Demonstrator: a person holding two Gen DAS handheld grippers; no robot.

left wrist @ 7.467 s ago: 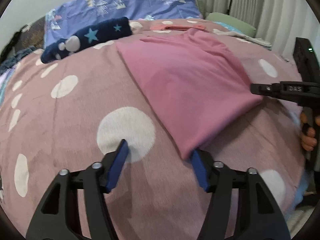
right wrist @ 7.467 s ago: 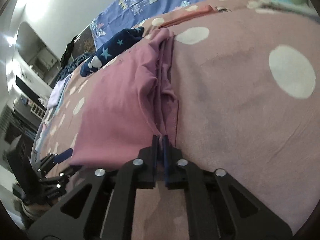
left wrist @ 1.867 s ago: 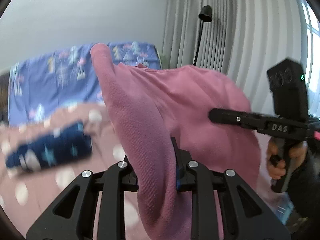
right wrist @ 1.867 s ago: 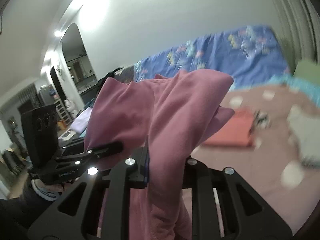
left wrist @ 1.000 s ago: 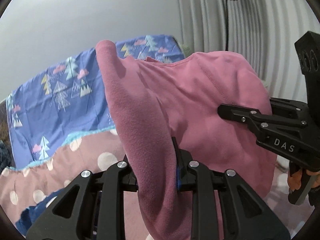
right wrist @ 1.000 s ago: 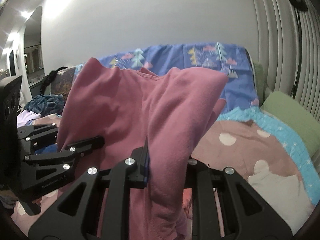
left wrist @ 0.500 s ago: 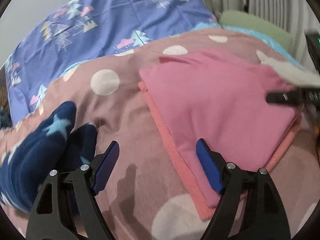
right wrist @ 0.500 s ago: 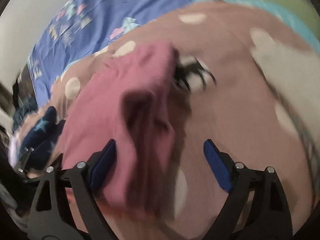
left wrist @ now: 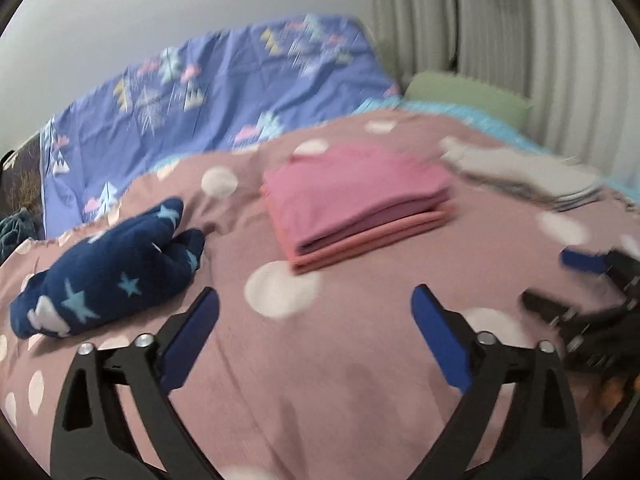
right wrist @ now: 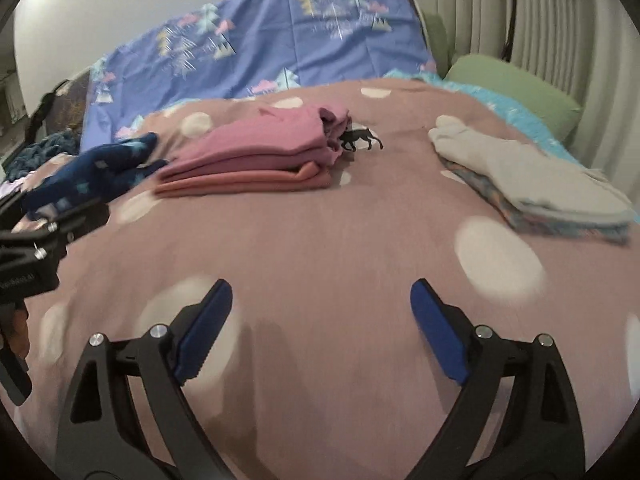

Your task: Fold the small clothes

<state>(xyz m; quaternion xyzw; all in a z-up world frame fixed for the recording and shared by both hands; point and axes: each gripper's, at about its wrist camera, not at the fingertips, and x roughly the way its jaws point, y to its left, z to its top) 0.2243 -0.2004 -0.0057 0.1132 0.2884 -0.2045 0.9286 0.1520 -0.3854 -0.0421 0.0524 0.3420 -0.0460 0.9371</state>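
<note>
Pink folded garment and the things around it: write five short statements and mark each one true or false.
1. The pink folded garment lies on top of an orange folded garment. True.
2. The left tool is clamped on the pink garment. False: its jaws stand open with nothing between them.
3. The navy star-patterned garment is stacked on the pink one. False: it lies apart, beside the stack on the dotted blanket.
4. The right tool is open and empty. True.
5. A grey folded pile lies in the right wrist view, right of the stack. True.
</note>
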